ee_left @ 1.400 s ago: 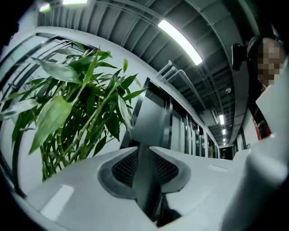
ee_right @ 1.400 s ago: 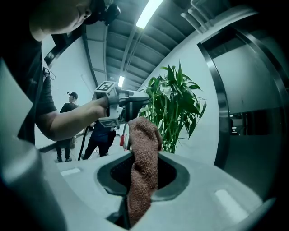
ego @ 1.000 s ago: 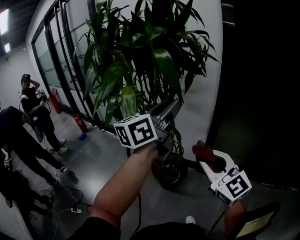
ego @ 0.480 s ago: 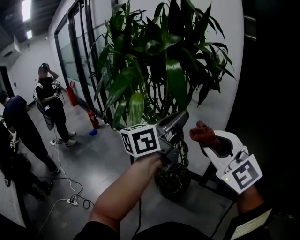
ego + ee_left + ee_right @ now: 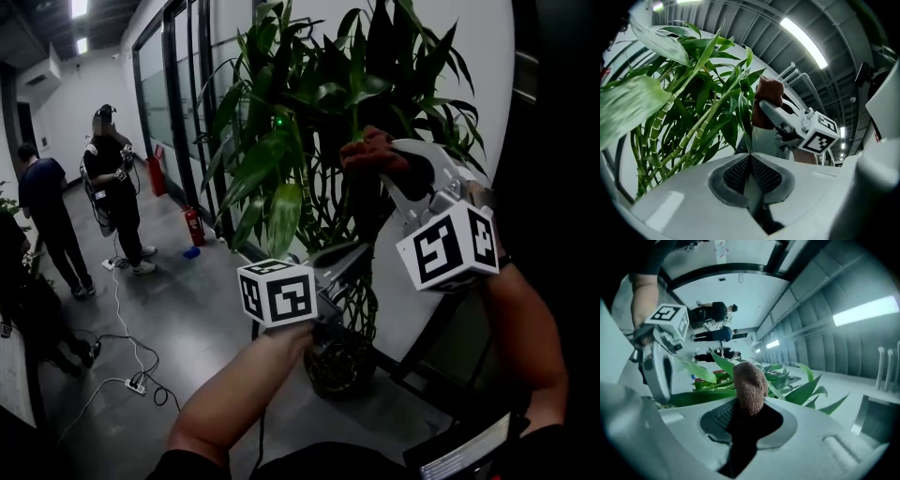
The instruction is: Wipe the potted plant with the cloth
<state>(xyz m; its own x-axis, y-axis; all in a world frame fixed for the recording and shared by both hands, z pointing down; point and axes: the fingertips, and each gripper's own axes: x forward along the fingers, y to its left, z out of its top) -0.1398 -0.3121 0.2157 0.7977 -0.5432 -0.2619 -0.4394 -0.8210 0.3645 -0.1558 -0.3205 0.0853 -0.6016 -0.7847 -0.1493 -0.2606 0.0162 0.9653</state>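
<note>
Potted plant (image 5: 309, 112) stood tall against the white wall (image 5: 492, 112), with its dark round pot (image 5: 339, 367) down on the glossy grey floor (image 5: 187, 319). Long, pointed, shiny green leaves fanned out in every direction, and the left gripper view showed slim green stems (image 5: 660, 124) ringed with pale bands like bamboo canes.

Black-and-white square markers covered the white cube on each gripper.

The white plastic left gripper (image 5: 750, 164) sat low in the foliage. Its dark ribbed pads were pressed together, with the tip of a narrow dark-green hanging leaf (image 5: 746, 122) pinched right at the seam.

Up high came the right gripper (image 5: 745, 414), clamped on a reddish-brown knitted cloth (image 5: 750, 384). The cloth had a coarse weave and bulged out past the jaws in a rounded wad.

From the head view, that cloth (image 5: 370, 150) was up among the upper leaves, above the left gripper (image 5: 347, 255) and just beside the foliage.
</note>
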